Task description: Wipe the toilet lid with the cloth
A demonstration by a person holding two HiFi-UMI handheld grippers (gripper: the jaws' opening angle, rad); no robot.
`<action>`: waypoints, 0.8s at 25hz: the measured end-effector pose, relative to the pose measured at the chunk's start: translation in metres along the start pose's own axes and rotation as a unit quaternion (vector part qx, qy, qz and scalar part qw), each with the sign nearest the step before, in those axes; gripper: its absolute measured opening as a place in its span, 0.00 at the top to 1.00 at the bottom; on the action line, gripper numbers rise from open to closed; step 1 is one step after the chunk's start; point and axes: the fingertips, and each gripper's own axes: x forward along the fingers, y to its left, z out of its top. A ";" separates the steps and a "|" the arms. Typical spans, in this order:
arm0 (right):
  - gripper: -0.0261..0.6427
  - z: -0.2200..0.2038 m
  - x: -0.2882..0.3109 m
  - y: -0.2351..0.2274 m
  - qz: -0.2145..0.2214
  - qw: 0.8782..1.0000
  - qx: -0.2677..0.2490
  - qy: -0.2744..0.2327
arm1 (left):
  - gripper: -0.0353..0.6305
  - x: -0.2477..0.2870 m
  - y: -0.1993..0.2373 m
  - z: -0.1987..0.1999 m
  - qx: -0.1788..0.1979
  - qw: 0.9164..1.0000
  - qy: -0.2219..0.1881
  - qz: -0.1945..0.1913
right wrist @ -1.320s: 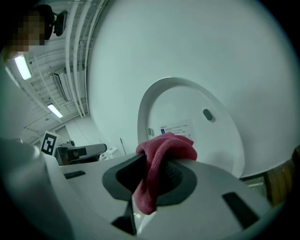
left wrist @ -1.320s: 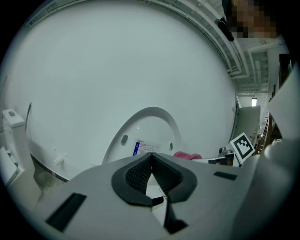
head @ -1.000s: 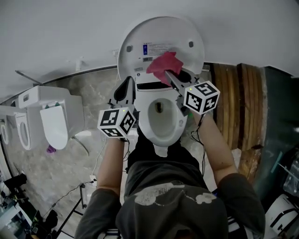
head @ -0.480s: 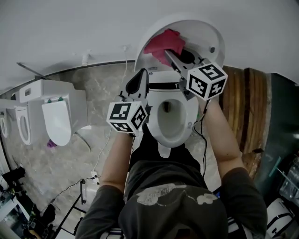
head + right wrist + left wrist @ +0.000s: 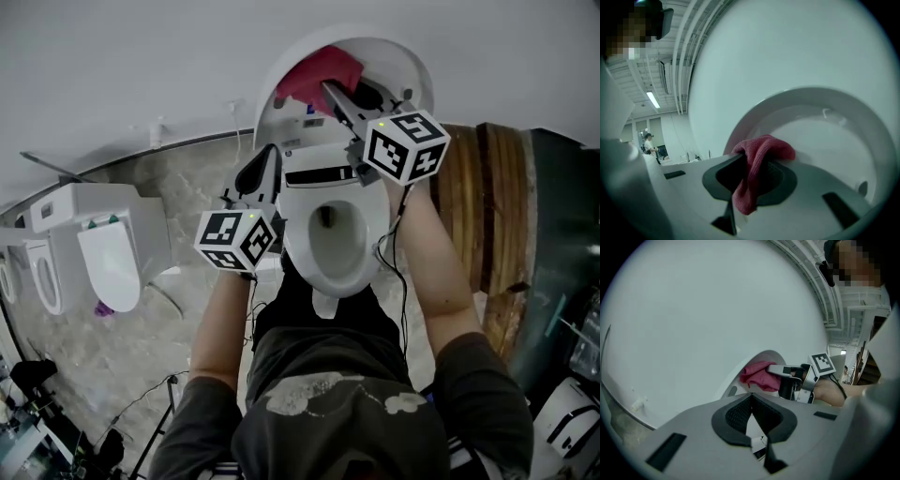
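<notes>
While the toilet lid stands raised at 12 o'clock in the head view, the right claw is clamped tight on the pink cloth. The cloth lies against the lid's inner face, up near its 10 o'clock rim. From the right gripper view, the cloth is bunched between the jaws, with one fold hanging down over them toward 6 o'clock. The lid's white curve fills that view from 12 to 4 o'clock.

The left claw is fully closed with nothing between its jaws. It sits at about 10 o'clock of the open bowl, beside the hinge end of the seat and well below the cloth, which it does not touch. From the left gripper view, the cloth and the right claw show at about 1 o'clock, beyond its tips.

Farther off, a second white toilet stands at 9 o'clock on the marbled floor, and wooden planks run along at 3 o'clock.
</notes>
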 end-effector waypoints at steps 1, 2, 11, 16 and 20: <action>0.86 0.005 -0.004 -0.007 -0.002 1.000 0.004 -0.005 | 0.94 0.003 -0.002 0.001 -0.001 1.000 -0.001 0.006; 0.86 0.009 -0.009 -0.013 -0.004 1.000 0.009 -0.010 | 0.94 0.005 -0.005 0.001 -0.002 1.000 -0.003 0.012; 0.86 0.008 -0.063 -0.067 -0.005 0.998 0.051 -0.019 | 0.94 0.022 -0.053 -0.018 -0.001 0.999 -0.001 0.043; 0.86 -0.016 -0.080 -0.087 -0.015 0.997 0.078 -0.004 | 0.94 0.025 -0.069 -0.029 -0.014 0.998 -0.009 0.061; 0.86 -0.031 -0.092 -0.099 -0.038 0.996 0.085 0.010 | 0.94 0.021 -0.075 -0.033 -0.024 0.998 -0.012 0.058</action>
